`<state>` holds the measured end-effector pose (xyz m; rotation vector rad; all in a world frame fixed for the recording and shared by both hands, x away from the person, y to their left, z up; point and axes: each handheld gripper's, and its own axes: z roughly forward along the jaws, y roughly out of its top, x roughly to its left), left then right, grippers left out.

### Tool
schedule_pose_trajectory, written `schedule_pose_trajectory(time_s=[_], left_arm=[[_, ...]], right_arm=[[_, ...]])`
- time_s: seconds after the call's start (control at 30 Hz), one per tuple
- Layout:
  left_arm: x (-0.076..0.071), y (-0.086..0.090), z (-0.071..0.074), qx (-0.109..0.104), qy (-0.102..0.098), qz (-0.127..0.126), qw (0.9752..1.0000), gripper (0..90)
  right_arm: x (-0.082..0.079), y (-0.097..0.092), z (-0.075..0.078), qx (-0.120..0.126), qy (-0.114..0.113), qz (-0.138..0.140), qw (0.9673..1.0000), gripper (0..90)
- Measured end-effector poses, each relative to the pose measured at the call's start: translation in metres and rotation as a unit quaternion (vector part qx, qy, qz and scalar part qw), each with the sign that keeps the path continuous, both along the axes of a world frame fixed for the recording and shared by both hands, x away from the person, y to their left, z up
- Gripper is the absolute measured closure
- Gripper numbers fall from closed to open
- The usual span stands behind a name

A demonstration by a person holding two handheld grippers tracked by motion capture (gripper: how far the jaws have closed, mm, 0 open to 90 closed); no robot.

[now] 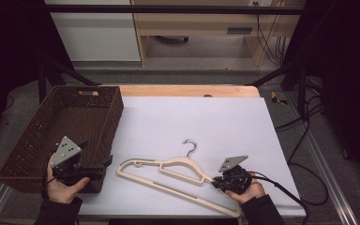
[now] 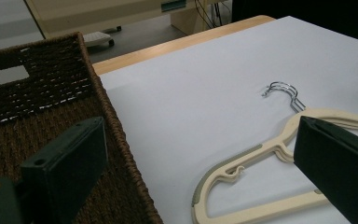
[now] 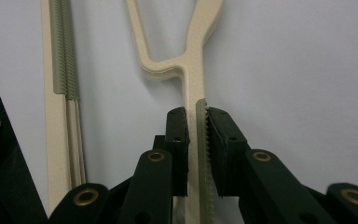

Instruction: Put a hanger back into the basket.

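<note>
Hanger [image 1: 168, 171], cream plastic with a metal hook [image 1: 190, 146], lies flat on the white-covered worktop [image 1: 215, 117], near its front edge and just right of the woven basket [image 1: 42, 136]. Right hand-held gripper [image 3: 196, 122] is clamped on the hanger's right shoulder arm: the right gripper view shows both pads pressed against the ribbed grey strip of that arm. Left hand-held gripper [image 1: 107, 162] stands wide open and holds nothing, hovering over the basket's near corner; in its own view one jaw sits above the basket rim, the other above the hanger's left end. Judgement: the step in hand is lifting the hanger, probably toward the basket. To do it well, the grip should stay square on the ribbed strip, since a one-end hold lets the long frame droop and twist; the free gripper could steady the left end. Obstruction: the basket's right wall [image 2: 121, 140] stands between hanger and basket floor, so the frame must clear it. Hook may snag the weave. Cables and furniture beyond the worktop pose no hindrance.
</note>
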<state>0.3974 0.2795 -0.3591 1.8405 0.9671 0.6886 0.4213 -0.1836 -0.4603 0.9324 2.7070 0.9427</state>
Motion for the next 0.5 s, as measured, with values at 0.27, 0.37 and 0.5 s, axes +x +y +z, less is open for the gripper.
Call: schedule_pose_trajectory(time_s=[0.27, 0.37, 0.5], left_arm=[[-0.002, -0.006, 0.001, 0.004, 0.000, -0.006, 1.0000, 2.6], [-0.002, -0.012, 0.000, 0.003, 0.005, -0.013, 0.9999, 2.8], [-0.001, -0.024, -0.001, 0.013, 0.011, -0.029, 0.9994, 3.0]], right_arm=[[-0.001, -0.003, 0.007, 0.012, -0.002, 0.001, 0.9999, 79.1], [-0.001, -0.004, 0.007, 0.013, -0.004, 0.009, 0.9999, 79.2], [-0.002, -0.004, 0.009, 0.012, -0.009, 0.006, 0.9999, 79.3]])
